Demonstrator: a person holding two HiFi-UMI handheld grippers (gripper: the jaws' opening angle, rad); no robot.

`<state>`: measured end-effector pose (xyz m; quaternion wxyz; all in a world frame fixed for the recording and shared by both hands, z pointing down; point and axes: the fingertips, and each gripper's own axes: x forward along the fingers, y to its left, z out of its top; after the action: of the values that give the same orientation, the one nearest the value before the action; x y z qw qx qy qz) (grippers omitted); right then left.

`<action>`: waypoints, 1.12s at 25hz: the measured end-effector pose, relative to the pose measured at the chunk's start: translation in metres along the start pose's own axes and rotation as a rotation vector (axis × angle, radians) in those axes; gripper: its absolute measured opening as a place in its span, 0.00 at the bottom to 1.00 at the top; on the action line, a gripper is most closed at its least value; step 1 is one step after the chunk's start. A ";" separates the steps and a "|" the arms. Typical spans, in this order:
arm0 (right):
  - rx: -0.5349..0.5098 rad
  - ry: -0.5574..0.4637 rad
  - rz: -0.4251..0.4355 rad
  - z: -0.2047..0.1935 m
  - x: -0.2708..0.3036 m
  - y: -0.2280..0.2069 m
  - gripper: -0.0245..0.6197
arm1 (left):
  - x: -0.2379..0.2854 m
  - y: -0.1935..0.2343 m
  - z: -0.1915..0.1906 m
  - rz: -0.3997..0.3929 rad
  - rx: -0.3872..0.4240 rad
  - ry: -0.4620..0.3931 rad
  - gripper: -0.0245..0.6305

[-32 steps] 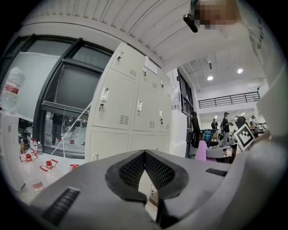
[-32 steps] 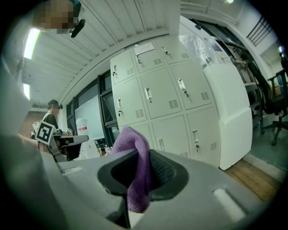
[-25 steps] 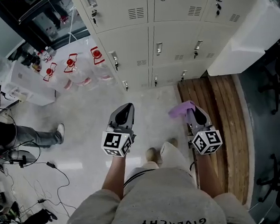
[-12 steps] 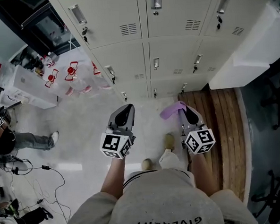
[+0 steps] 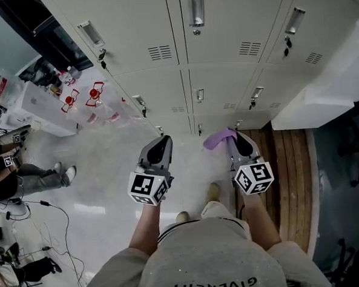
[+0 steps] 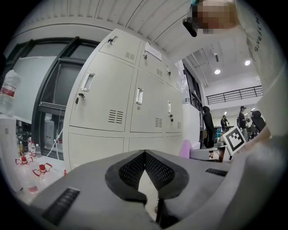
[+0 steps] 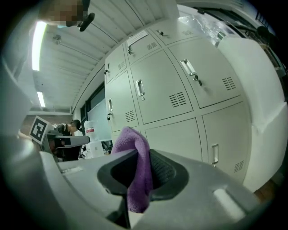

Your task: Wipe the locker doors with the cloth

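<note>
A bank of pale grey lockers (image 5: 213, 53) fills the wall ahead, with handles and vent slots on each door (image 7: 164, 87). My right gripper (image 5: 235, 140) is shut on a purple cloth (image 5: 217, 139), which sticks up between its jaws in the right gripper view as a folded tuft (image 7: 135, 168). It hovers short of the lowest locker row, not touching a door. My left gripper (image 5: 161, 141) is level with it to the left, shut with nothing between its jaws (image 6: 145, 155). The lockers (image 6: 117, 110) stand ahead of it too.
A wooden platform (image 5: 294, 181) runs along the floor at right, under a white bulky unit (image 5: 322, 98). Water bottles (image 5: 83, 100) and a white box (image 5: 41, 112) sit at left. A seated person (image 5: 24, 176) and floor cables (image 5: 57, 220) are at far left.
I have stepped closer to the lockers, which now fill more of the head view. Both grippers moved forward with me, the cloth still held in the right one.
</note>
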<state>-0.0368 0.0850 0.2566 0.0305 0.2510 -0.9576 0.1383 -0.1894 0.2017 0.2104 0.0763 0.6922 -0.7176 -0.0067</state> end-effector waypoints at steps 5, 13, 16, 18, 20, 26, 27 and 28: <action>-0.021 0.008 0.045 0.009 0.031 -0.013 0.13 | 0.018 0.005 -0.003 0.047 -0.018 0.002 0.04; -0.086 -0.002 0.116 0.021 0.086 -0.028 0.13 | 0.053 0.001 -0.022 0.099 -0.042 0.004 0.04; -0.112 -0.014 0.131 0.027 0.105 -0.031 0.13 | 0.065 0.003 -0.029 0.108 -0.046 0.006 0.04; -0.159 -0.025 0.139 0.033 0.120 -0.031 0.13 | 0.075 0.008 -0.031 0.117 -0.050 0.008 0.04; -0.218 -0.040 0.150 0.038 0.135 -0.027 0.13 | 0.087 0.015 -0.032 0.122 -0.052 0.009 0.04; -0.366 -0.068 0.165 0.045 0.179 -0.018 0.13 | 0.133 0.027 -0.024 0.071 -0.028 -0.039 0.04; -0.388 -0.069 0.163 0.046 0.185 -0.018 0.13 | 0.141 0.029 -0.024 0.059 -0.022 -0.049 0.04; -0.408 -0.071 0.159 0.048 0.191 -0.018 0.13 | 0.149 0.031 -0.025 0.046 -0.014 -0.059 0.04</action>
<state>-0.1942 -0.0336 0.2395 0.0362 0.1682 -0.9829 -0.0654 -0.2215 0.0567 0.2531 0.0601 0.6743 -0.7353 -0.0305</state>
